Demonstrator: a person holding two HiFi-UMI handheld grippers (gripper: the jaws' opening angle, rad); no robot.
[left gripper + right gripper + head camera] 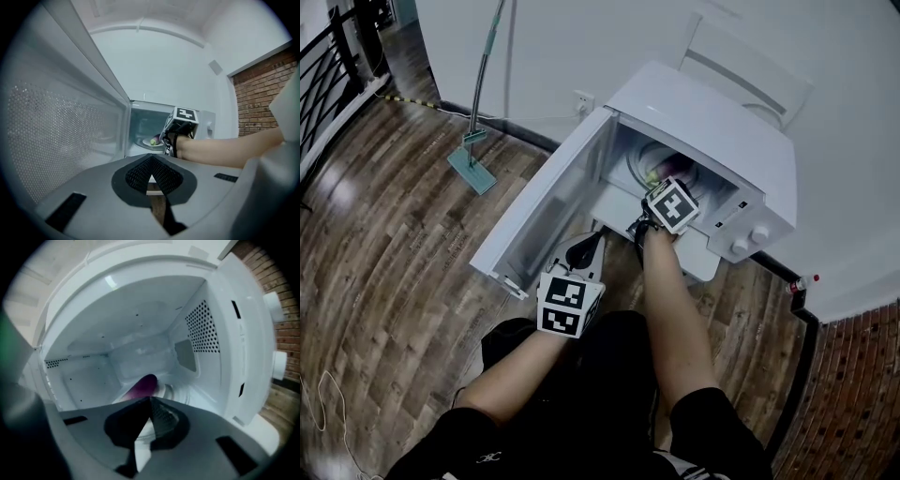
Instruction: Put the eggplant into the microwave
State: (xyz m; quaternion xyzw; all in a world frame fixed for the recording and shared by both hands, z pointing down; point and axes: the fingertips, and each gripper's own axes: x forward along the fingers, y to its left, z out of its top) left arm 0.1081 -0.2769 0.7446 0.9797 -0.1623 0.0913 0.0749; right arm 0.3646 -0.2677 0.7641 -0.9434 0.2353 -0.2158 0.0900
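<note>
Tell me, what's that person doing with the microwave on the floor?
A person down on the brown wooden floor works a hand-held gripper in each hand. The right hand-held gripper reaches inside the open white microwave oven, where the purple eggplant lies just past its closed jaws. The left hand-held gripper hangs shut and empty beside the white microwave door, which stands wide open.

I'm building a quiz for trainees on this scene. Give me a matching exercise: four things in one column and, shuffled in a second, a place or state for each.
Things:
1. eggplant
2. microwave door
3. left gripper
4. mop

Places or states:
a. standing on the floor by the wall
b. swung open
c. inside the microwave
d. outside, next to the door

Pairs: 1-c, 2-b, 3-d, 4-a
</note>
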